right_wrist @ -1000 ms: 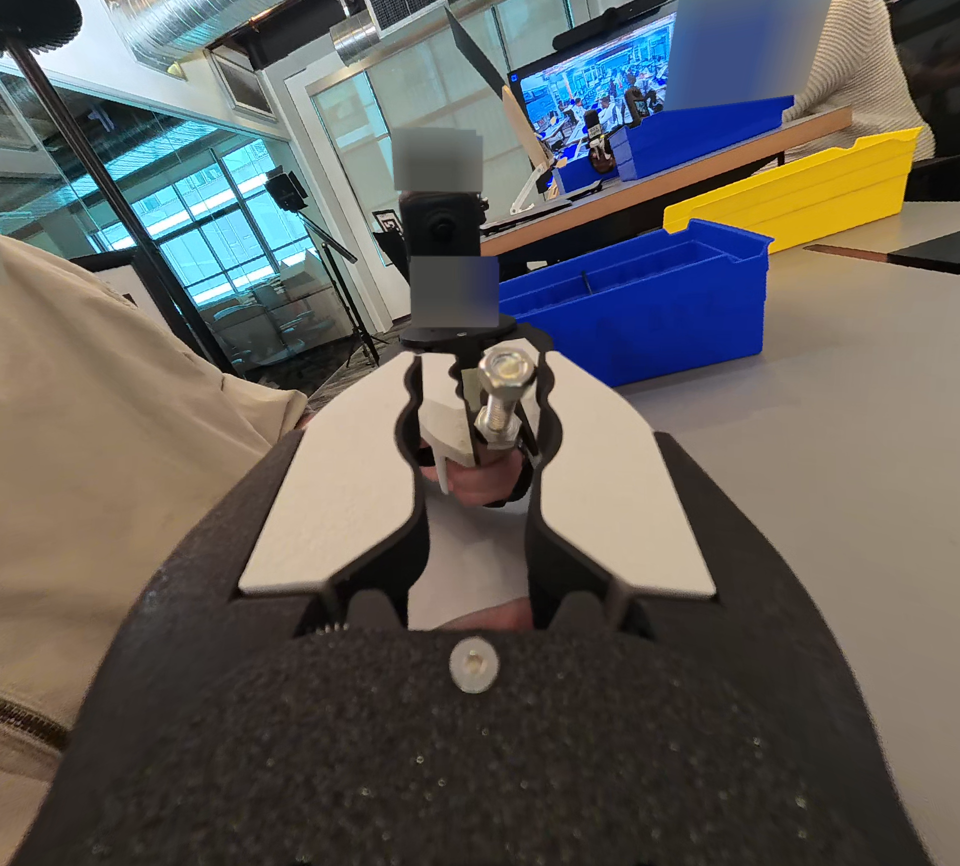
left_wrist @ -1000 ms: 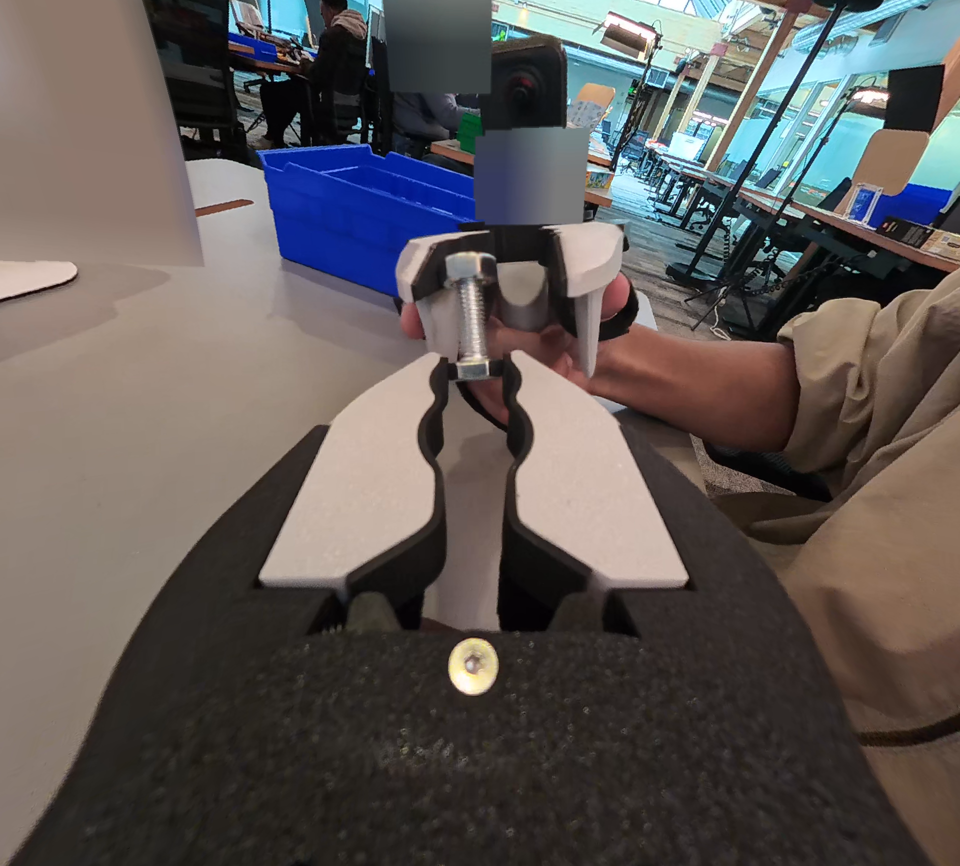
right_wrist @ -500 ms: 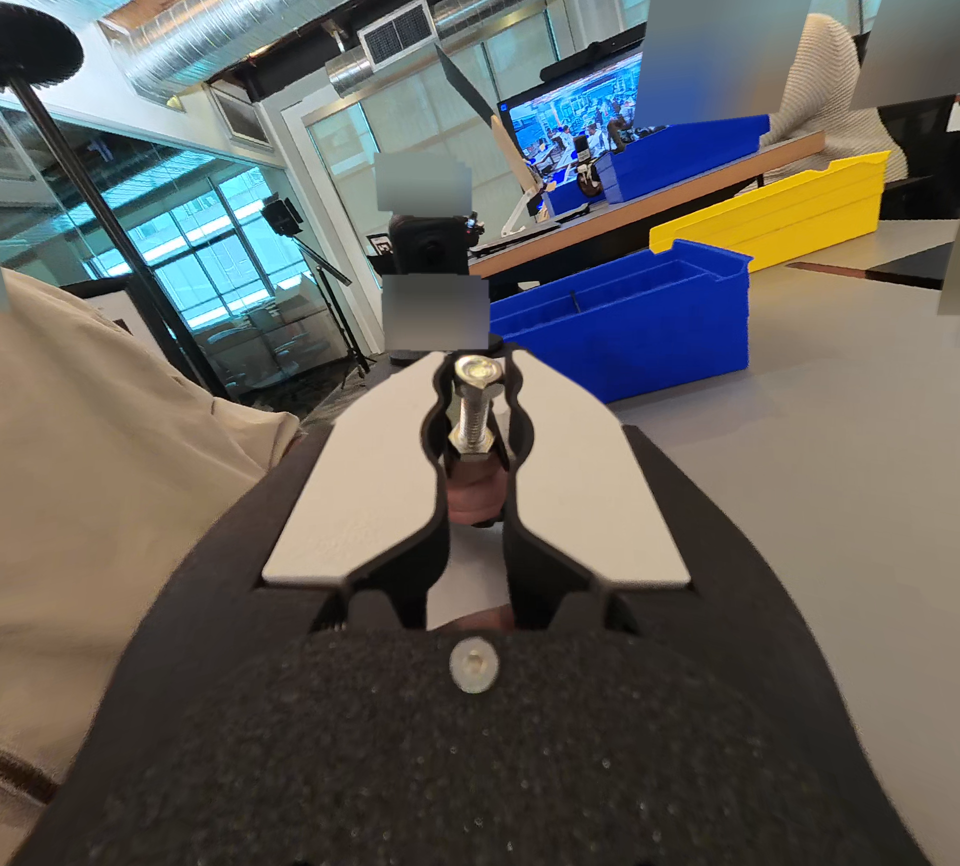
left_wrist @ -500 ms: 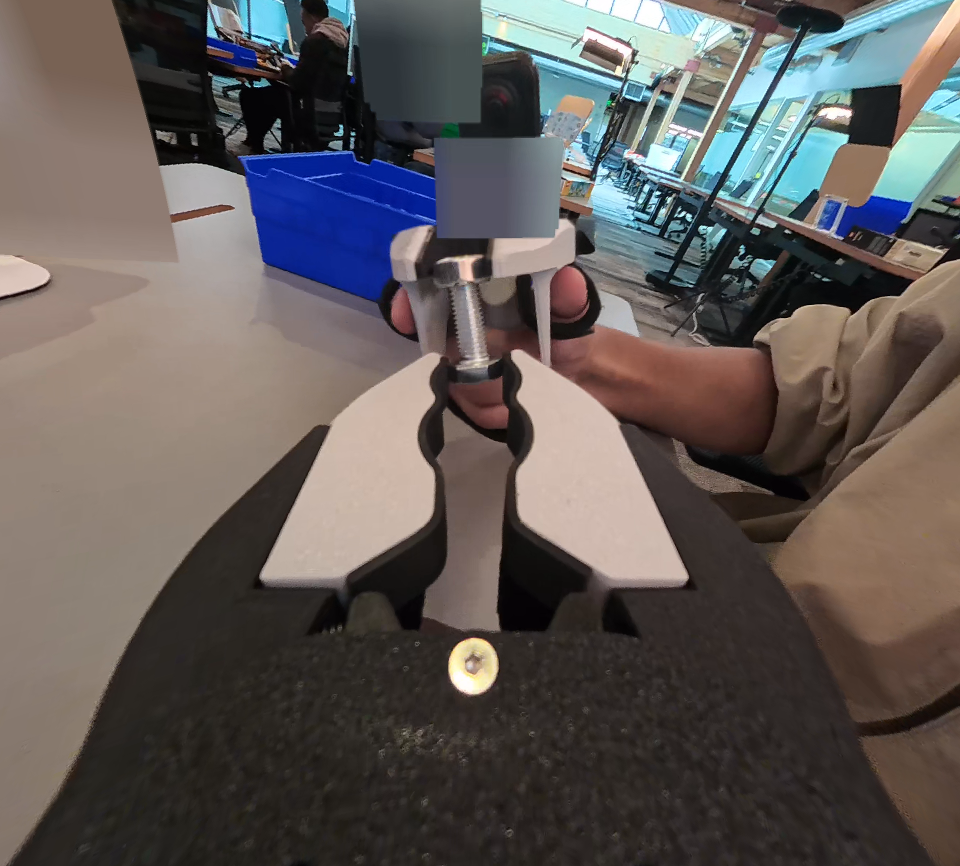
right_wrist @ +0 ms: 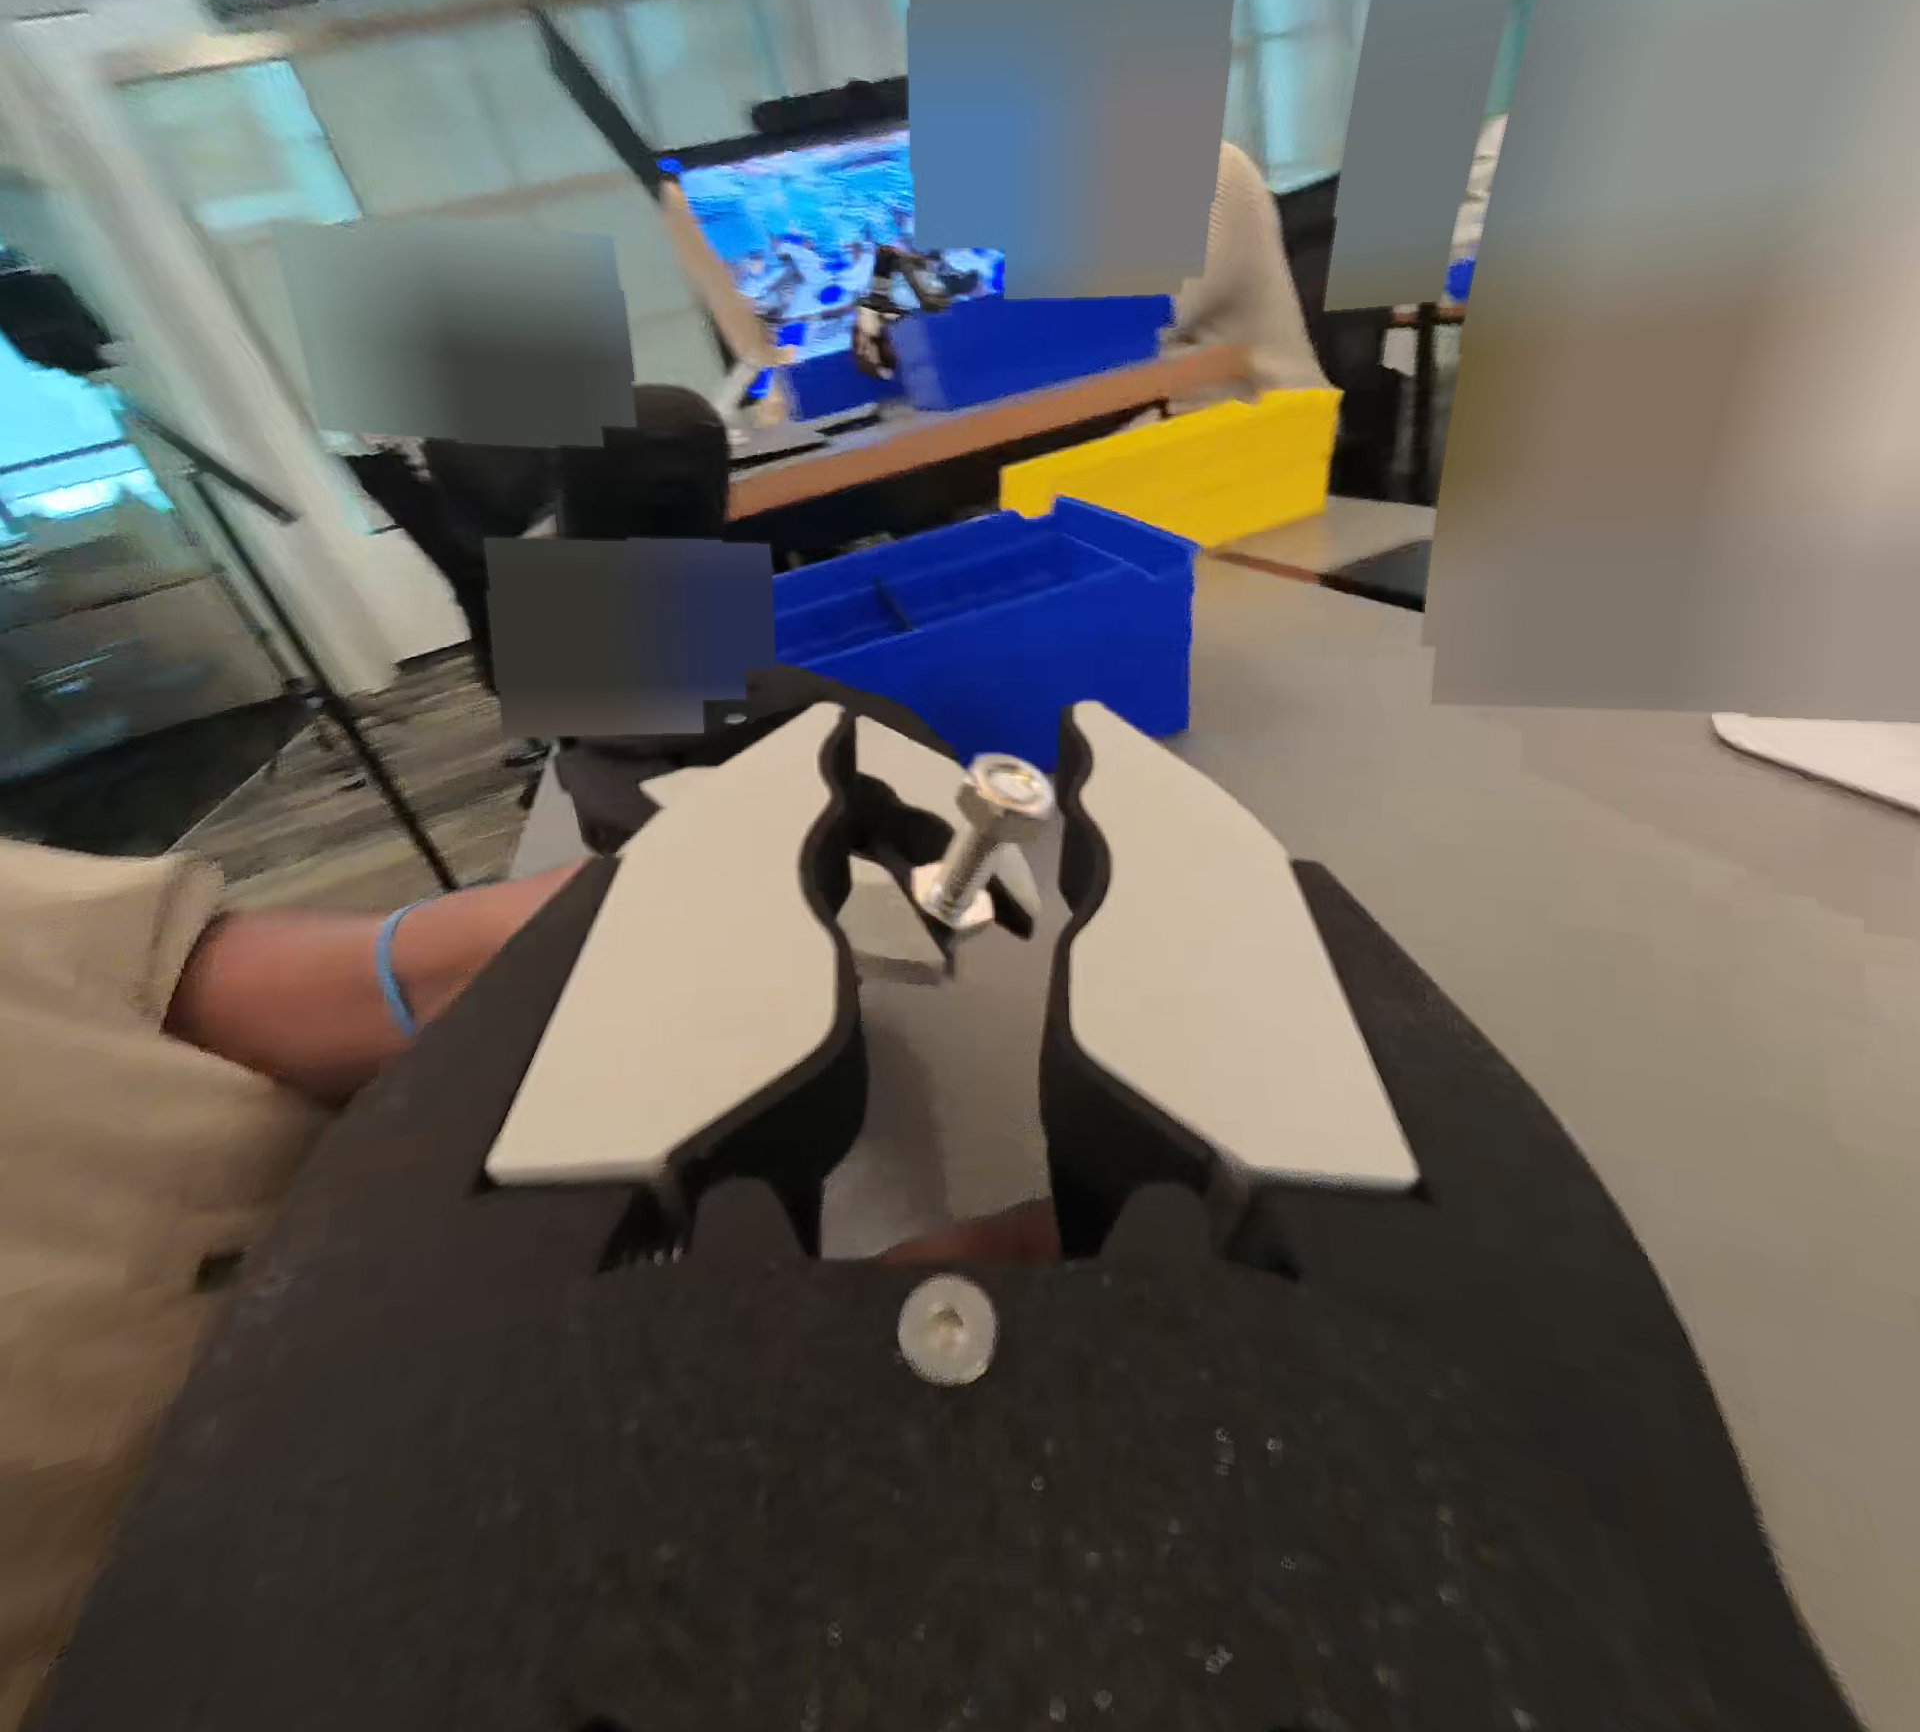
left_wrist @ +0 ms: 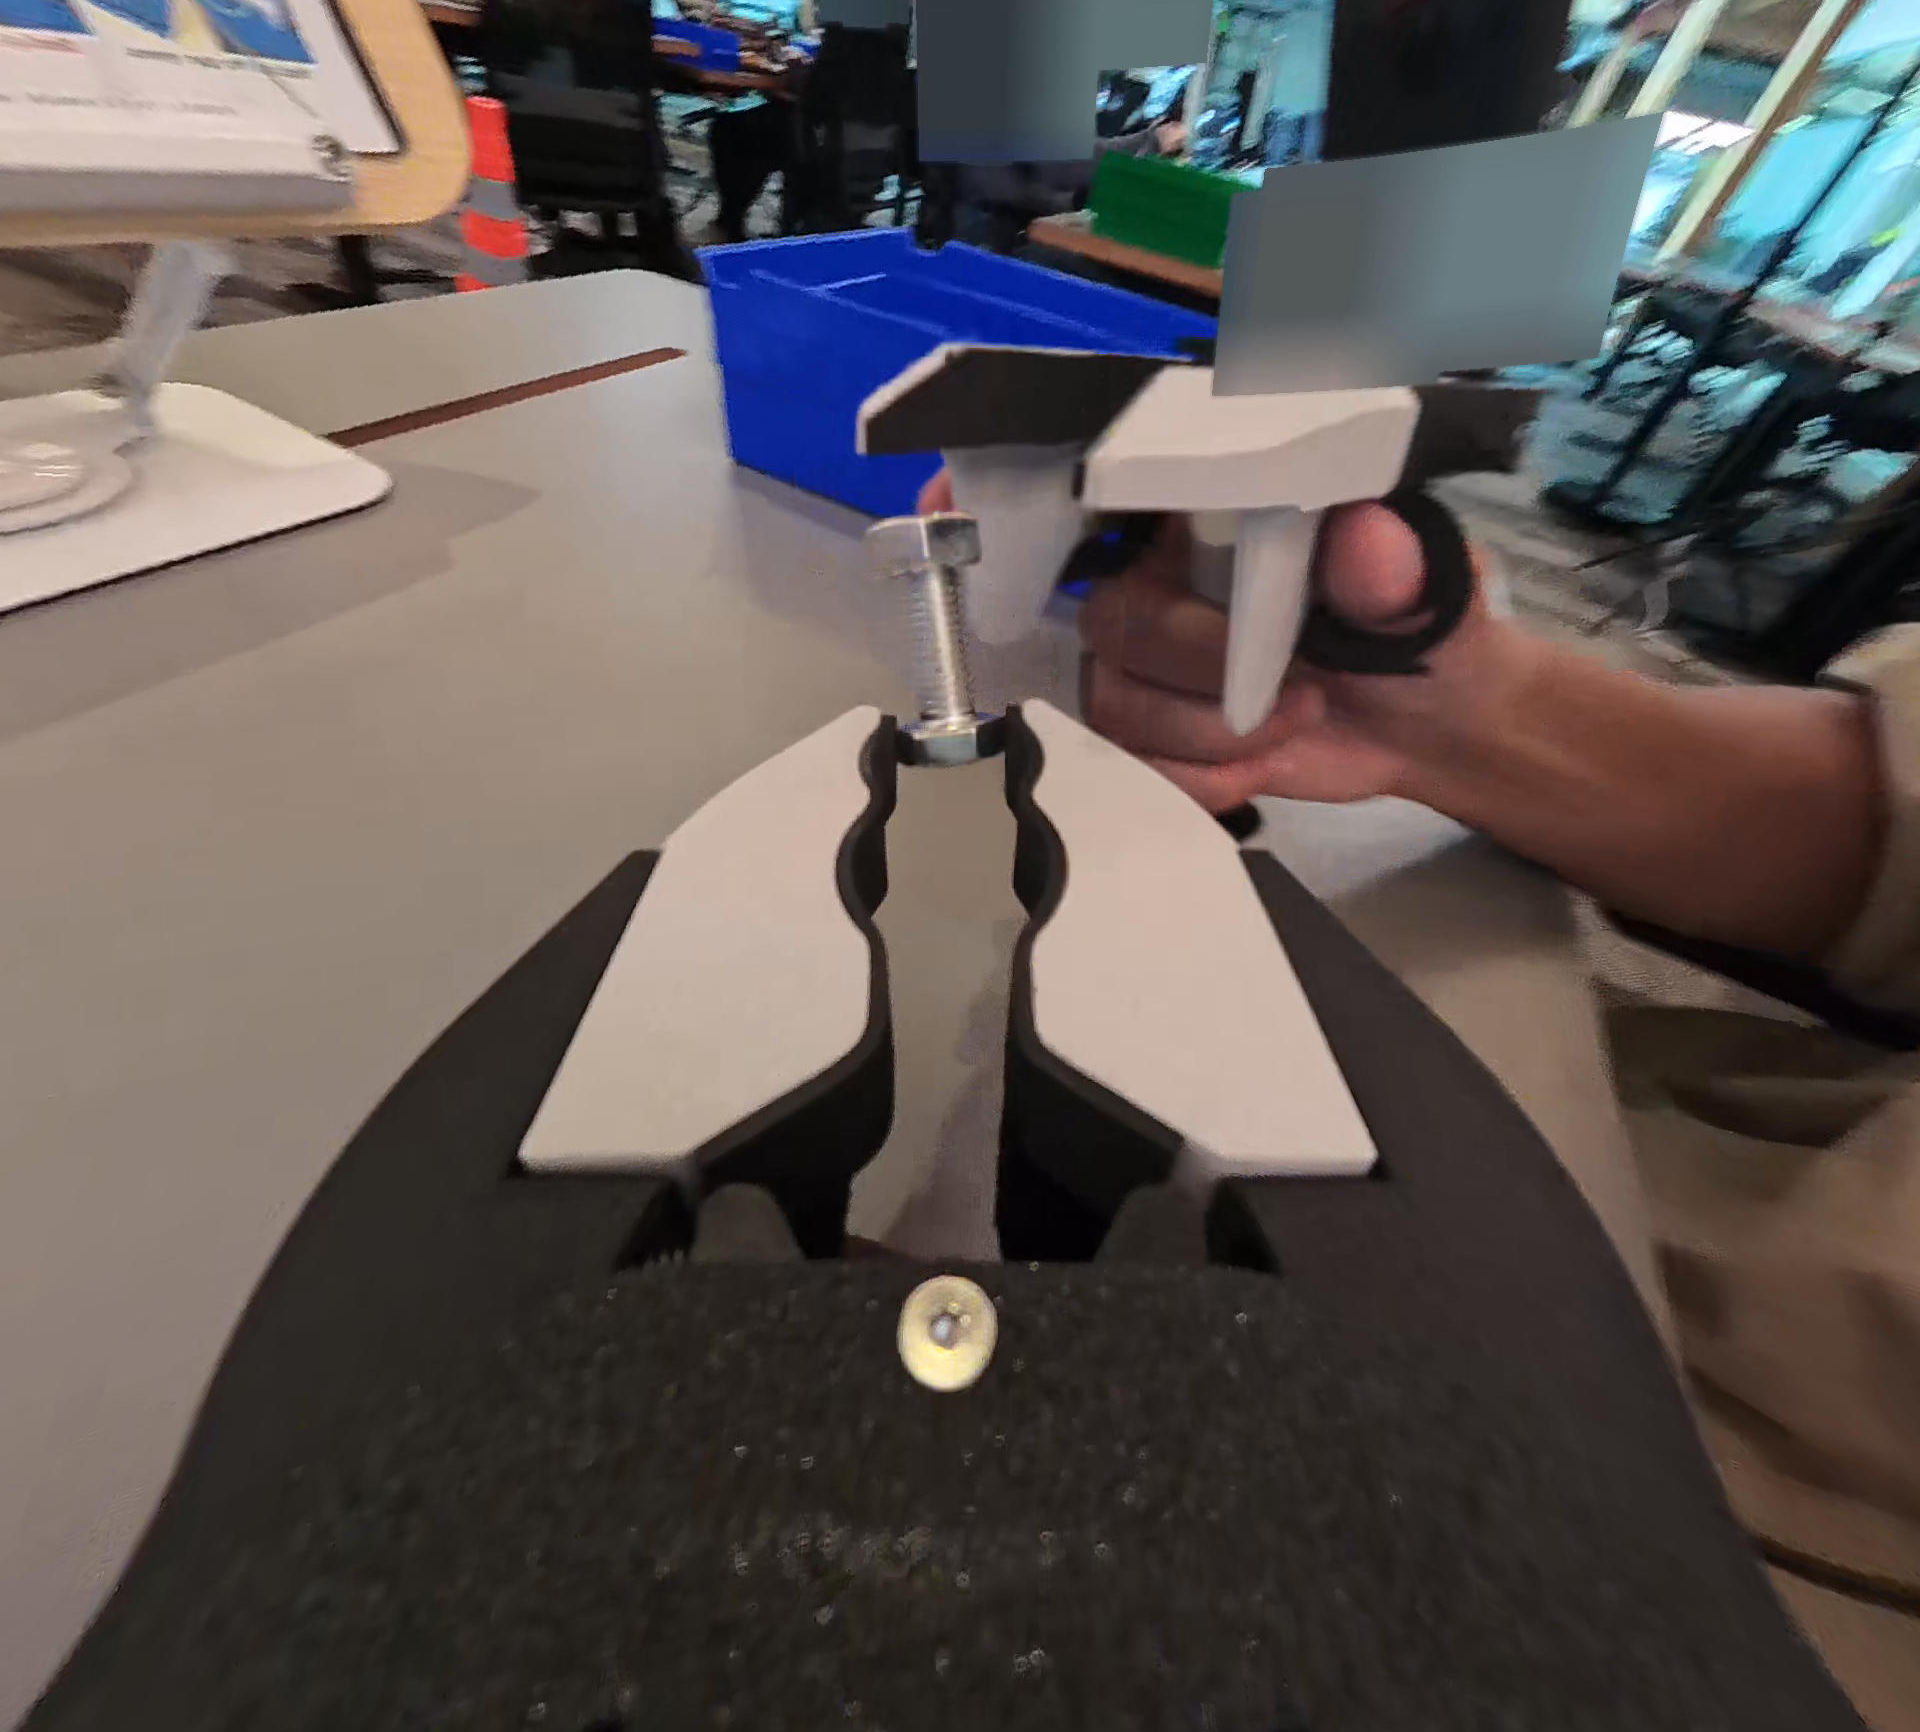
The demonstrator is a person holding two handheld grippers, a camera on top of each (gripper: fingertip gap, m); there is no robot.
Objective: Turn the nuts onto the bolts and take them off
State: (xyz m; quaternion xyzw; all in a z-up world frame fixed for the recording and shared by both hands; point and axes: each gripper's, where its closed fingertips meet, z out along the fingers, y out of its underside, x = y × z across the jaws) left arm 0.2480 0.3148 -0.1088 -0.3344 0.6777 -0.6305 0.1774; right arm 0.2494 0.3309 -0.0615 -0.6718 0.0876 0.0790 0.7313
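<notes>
My left gripper (left_wrist: 945,726) is shut on a silver nut (left_wrist: 940,742) at its fingertips, just above the grey table (left_wrist: 312,747). A silver bolt (left_wrist: 933,633) stands up out of the nut with its hex head on top. My right gripper (left_wrist: 977,446) shows side-on, above and right of the bolt head and apart from it. In the right wrist view my right gripper (right_wrist: 956,726) is open, and the bolt (right_wrist: 982,841) leans in the gap just beyond its tips, with the nut (right_wrist: 951,898) at the bolt's lower end.
A blue bin (left_wrist: 935,352) stands on the table behind the grippers; it also shows in the right wrist view (right_wrist: 997,633), with a yellow bin (right_wrist: 1174,467) farther back. A display on a white stand (left_wrist: 156,456) is at the left. Other people sit at distant desks.
My right gripper has opened, let go of the bolt and drawn back from its head. The left gripper keeps hold of the nut. Both views have swung and are blurred.
</notes>
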